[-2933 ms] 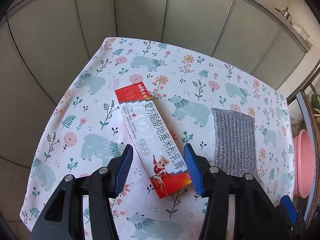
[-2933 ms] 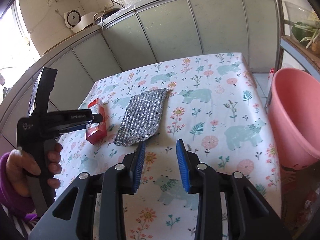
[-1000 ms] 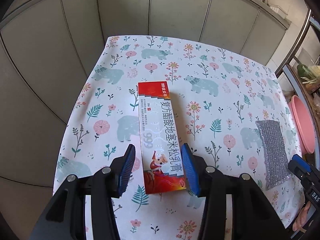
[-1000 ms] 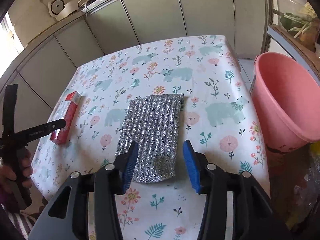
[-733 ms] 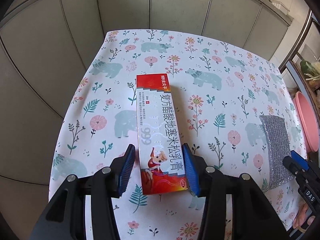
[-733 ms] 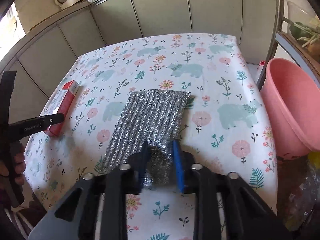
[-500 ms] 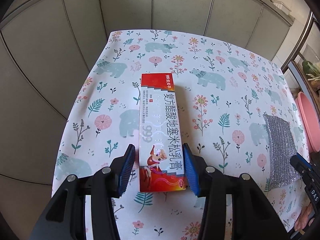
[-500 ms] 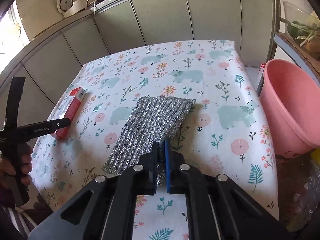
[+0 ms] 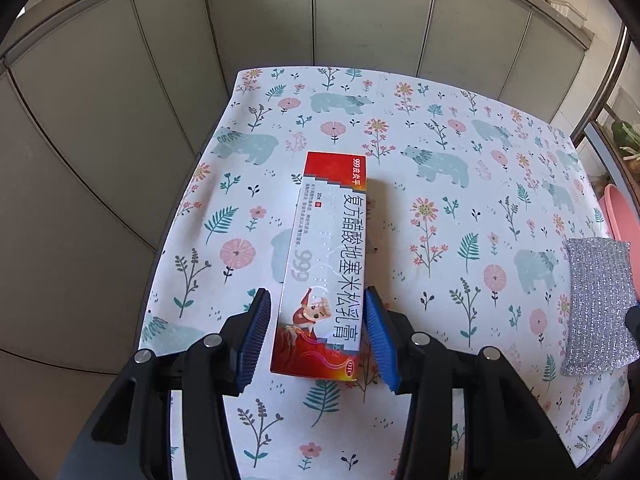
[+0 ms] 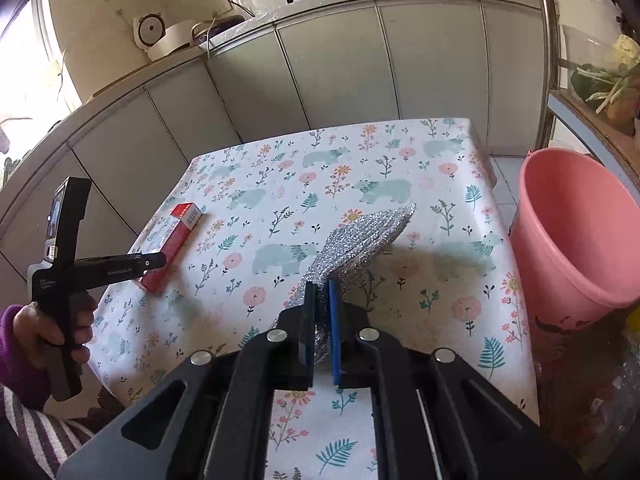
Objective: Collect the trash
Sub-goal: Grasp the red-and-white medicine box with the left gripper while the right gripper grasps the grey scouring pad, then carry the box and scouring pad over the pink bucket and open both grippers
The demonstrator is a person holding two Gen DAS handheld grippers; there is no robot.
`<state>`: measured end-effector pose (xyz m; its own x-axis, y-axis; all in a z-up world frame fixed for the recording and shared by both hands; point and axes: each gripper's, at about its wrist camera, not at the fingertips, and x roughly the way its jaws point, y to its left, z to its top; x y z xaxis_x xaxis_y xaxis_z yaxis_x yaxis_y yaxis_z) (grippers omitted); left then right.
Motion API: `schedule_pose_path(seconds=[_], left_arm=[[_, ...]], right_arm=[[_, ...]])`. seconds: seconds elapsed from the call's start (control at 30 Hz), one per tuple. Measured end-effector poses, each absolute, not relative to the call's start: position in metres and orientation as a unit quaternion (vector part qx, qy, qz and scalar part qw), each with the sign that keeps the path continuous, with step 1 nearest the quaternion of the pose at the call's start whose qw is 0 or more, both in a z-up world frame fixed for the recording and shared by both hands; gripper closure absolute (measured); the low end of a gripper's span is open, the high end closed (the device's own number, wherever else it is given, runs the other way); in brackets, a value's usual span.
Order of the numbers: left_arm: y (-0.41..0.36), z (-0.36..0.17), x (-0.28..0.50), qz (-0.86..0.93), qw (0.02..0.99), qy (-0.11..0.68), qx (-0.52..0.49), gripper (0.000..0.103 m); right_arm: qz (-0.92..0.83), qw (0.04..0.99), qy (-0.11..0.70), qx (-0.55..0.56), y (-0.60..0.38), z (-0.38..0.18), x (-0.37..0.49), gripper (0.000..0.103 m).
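Two blue pads of my left gripper (image 9: 318, 338) straddle the near end of a red-and-white ointment box (image 9: 329, 264) lying flat near the floral tablecloth's (image 9: 440, 184) left edge; jaws open, closing slightly, not pressing. From my right wrist, my right gripper (image 10: 321, 330) is clamped on a silver scouring cloth (image 10: 360, 240), its far end raised, near the right edge beside a pink bucket (image 10: 576, 240).
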<state>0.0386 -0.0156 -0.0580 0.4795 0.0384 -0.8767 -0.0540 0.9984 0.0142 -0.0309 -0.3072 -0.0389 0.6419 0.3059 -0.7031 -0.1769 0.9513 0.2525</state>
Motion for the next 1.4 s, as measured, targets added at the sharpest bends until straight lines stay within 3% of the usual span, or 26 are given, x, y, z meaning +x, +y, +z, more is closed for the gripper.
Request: schedule_pose_path(seconds=[0.2,1.4], left_arm=[[-0.021,-0.054,0.034,-0.001,0.872,0.49,-0.005,0.064],[-0.105,-0.008,0.037,-0.091,0.902,0.42,0.032,0.065]], right_arm=[[0.137,0.905,0.393,0.092,-0.312,-0.037,-0.035,0.097],[0.106,0.919,0.366,0.1,-0.345,-0.018,-0.048,0.097]])
